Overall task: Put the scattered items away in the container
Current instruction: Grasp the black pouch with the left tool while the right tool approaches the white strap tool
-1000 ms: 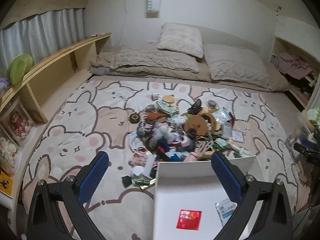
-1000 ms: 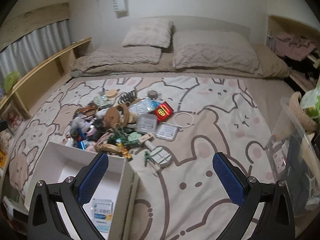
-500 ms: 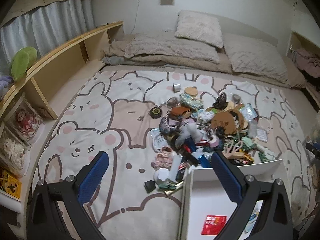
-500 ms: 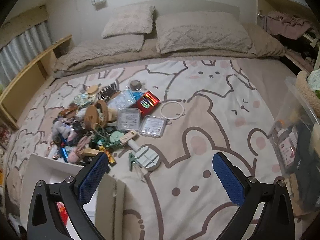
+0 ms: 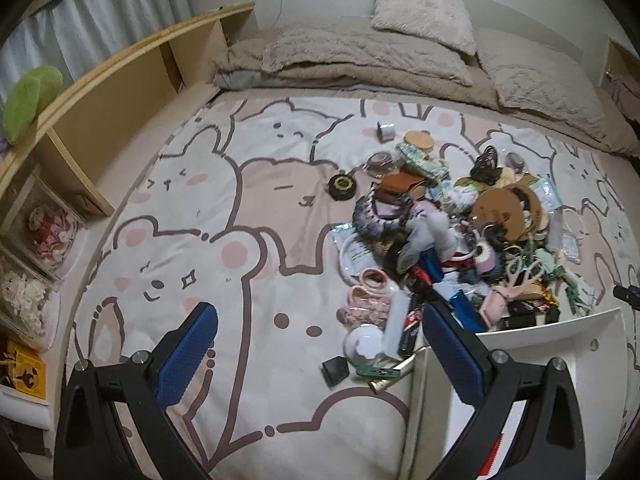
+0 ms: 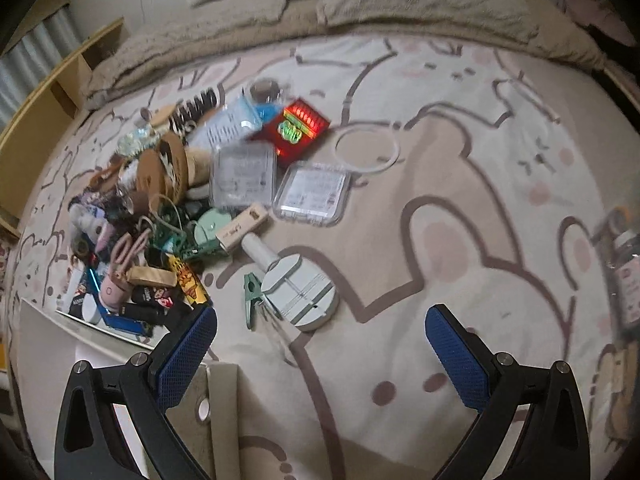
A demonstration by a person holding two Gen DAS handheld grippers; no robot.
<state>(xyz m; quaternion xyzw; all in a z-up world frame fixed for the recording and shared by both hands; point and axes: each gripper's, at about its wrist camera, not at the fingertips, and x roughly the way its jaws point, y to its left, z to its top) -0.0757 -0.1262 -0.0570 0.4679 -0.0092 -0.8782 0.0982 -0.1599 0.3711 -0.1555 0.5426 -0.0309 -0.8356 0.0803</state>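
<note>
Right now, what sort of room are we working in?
Most likely a bedroom: the clutter pile lies on a bunny-print bedspread, with beige pillows and a folded blanket at the head, and a wooden shelf alongside.

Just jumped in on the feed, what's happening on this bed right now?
A person is tidying a heap of small items on the bear-print bedspread into a white box at the heap's near edge. Both tongs are open and empty. The left tongs hang by the box's corner; the right tongs hover near a round pale-green gadget and green clip.
</note>
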